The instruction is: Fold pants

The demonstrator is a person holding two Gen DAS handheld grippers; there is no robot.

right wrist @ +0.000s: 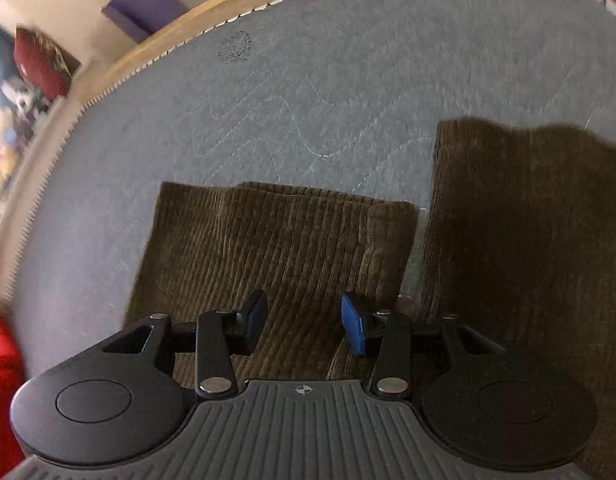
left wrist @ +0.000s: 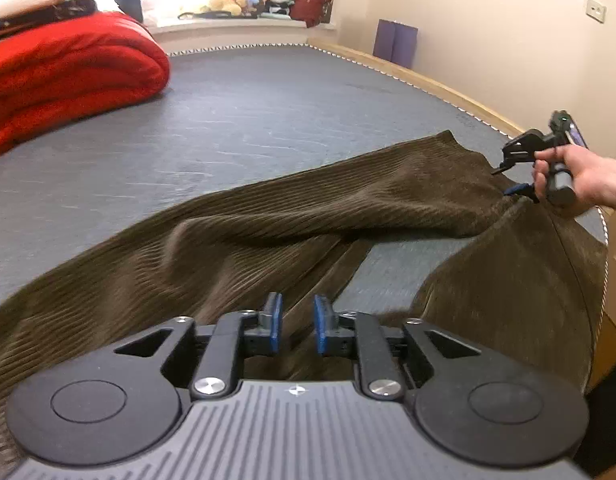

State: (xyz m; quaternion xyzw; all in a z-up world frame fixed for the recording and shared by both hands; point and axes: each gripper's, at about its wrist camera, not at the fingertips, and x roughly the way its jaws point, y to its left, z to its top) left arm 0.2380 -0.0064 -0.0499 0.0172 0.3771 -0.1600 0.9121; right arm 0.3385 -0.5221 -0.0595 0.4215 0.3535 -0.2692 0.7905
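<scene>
Both sets of jaws stand parted with nothing pinched between them: the left gripper [left wrist: 298, 322] shows a narrow gap between its blue pads, brown cloth lying below that gap rather than in it, and the right gripper [right wrist: 304, 326] stands wider, its fingers hanging over ribbed fabric without pressing on it. From the left wrist view the right gripper sits far off at the right, in the person's hand [left wrist: 576, 184], its tips just at the pants' edge; whether they touch the cloth cannot be told from there. And there are the pants [left wrist: 236, 240], brown corduroy, spread across the grey quilted mattress [left wrist: 248, 120], running from the near left corner out toward the right edge, with one part draping toward the bed's side. In the right wrist view two leg ends lie side by side with a strip of mattress showing between them, the nearer one looking doubled over at its end. So the judgement here: the garment is laid out, perhaps roughly arranged, but it is long, rumpled and wrinkled through the middle, so the real folding looks mostly ahead. The legs need bringing together, then the length halving. The red blanket [left wrist: 60, 76] sits well clear at the far left.
</scene>
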